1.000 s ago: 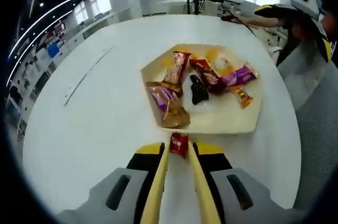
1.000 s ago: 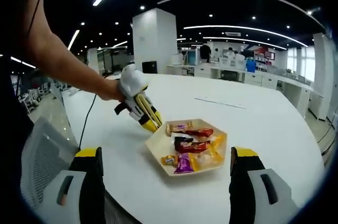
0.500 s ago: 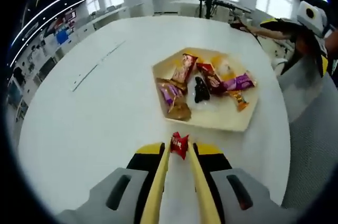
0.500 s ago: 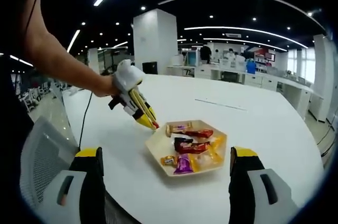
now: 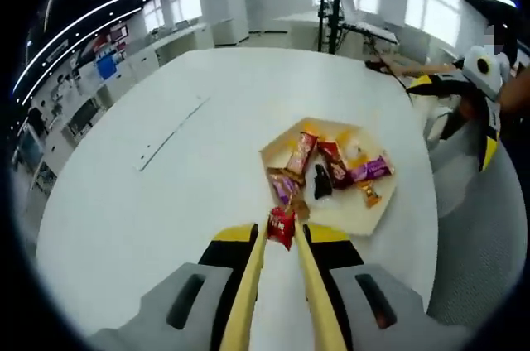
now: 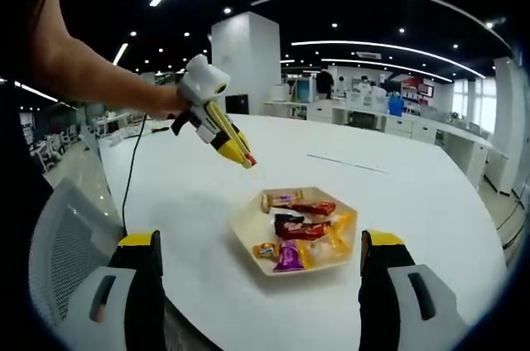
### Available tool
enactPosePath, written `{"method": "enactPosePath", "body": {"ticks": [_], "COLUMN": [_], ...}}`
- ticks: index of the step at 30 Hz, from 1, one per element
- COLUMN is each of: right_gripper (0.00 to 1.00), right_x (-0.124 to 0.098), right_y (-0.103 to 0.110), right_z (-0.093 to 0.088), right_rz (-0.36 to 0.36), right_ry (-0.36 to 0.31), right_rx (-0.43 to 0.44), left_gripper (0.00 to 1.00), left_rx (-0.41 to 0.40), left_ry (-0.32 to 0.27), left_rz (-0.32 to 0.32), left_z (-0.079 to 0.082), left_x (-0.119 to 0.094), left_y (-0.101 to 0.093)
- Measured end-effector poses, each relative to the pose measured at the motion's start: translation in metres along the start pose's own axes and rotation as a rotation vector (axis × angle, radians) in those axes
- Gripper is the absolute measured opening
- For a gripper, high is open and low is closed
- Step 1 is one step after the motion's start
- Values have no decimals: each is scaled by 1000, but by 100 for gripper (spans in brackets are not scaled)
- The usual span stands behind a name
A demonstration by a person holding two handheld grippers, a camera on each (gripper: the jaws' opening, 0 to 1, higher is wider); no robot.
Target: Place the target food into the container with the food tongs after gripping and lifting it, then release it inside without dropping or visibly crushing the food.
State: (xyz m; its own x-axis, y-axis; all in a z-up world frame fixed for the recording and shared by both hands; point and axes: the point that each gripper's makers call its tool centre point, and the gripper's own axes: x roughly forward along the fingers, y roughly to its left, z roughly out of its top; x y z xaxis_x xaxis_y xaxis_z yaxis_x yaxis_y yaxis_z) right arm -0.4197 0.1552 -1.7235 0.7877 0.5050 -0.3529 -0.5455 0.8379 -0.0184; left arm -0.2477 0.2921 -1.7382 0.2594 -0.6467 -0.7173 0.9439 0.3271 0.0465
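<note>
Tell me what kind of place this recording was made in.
Probably an open-plan office: a large white table, rows of desks with people at the back, and strip ceiling lights. A tray of wrapped snacks sits on the table.

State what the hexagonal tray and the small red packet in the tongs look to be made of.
Hexagonal tray: pale, matte and uniform, probably light wood or bamboo; it could be plastic. Red packet, held by the left hand-held gripper: glossy crinkled film, likely plastic or foil wrapper.

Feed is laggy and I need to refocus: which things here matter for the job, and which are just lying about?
In play:
left gripper, jaws shut on small red wrapped snack
pale hexagonal tray of wrapped snacks

Lying about:
round white table
grey mesh chair
right gripper, open
</note>
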Motion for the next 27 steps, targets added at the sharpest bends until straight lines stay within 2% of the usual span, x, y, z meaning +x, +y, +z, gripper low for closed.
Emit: {"method": "enactPosePath", "body": {"ticks": [10, 19, 27], "right_gripper": [98, 98, 98], "right_x": [-1, -1, -1], "right_y": [-3, -4, -5], "right_z": [1, 1, 1], "right_rz": [-13, -18, -20], "right_ry": [-6, -7, -6], "right_rx": [-3, -3, -6], "left_gripper": [17, 17, 17], "left_rx": [24, 43, 71], "left_ry": [-32, -45, -59], "left_rz": [2, -14, -62], "left_z": [30, 42, 54], "left_x": [-14, -14, 3], "left_y": [0, -7, -41]}}
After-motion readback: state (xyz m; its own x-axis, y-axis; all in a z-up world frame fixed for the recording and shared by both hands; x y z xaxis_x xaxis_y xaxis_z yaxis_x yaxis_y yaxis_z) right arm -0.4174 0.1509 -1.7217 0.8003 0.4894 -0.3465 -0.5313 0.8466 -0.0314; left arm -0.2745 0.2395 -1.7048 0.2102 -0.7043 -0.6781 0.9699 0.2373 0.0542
